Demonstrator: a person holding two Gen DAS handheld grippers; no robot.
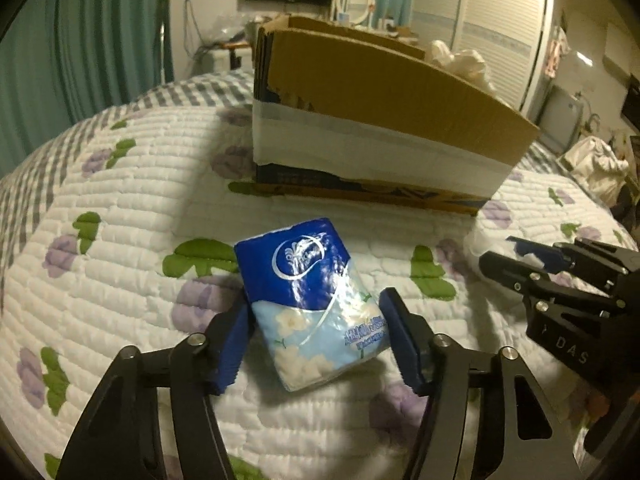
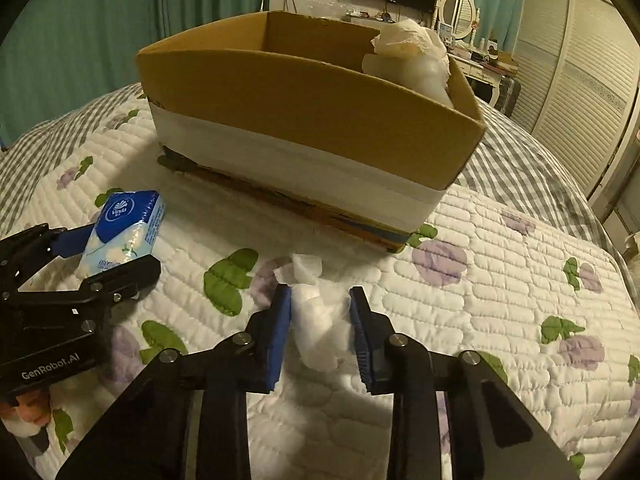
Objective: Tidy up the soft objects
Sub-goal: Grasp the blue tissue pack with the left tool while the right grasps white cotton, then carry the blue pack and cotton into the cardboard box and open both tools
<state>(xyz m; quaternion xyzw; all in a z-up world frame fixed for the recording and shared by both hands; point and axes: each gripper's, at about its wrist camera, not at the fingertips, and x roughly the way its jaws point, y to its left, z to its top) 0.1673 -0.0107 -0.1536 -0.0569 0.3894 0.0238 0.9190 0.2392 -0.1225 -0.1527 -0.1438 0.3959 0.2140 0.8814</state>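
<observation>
Left wrist view: left gripper [image 1: 316, 332] clamps a blue plastic-wrapped tissue pack [image 1: 312, 304] above the flowered quilt [image 1: 120, 240].

Right wrist view: right gripper [image 2: 320, 320] pinches a crumpled white tissue wad [image 2: 320, 316]. The brown cardboard box [image 2: 312, 120] already holds white stuffing [image 2: 412, 56]; both held items remain outside.

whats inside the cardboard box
White crumpled soft stuff piles at one end of the box, above the rim. The near wall hides the floor and anything lower.
</observation>
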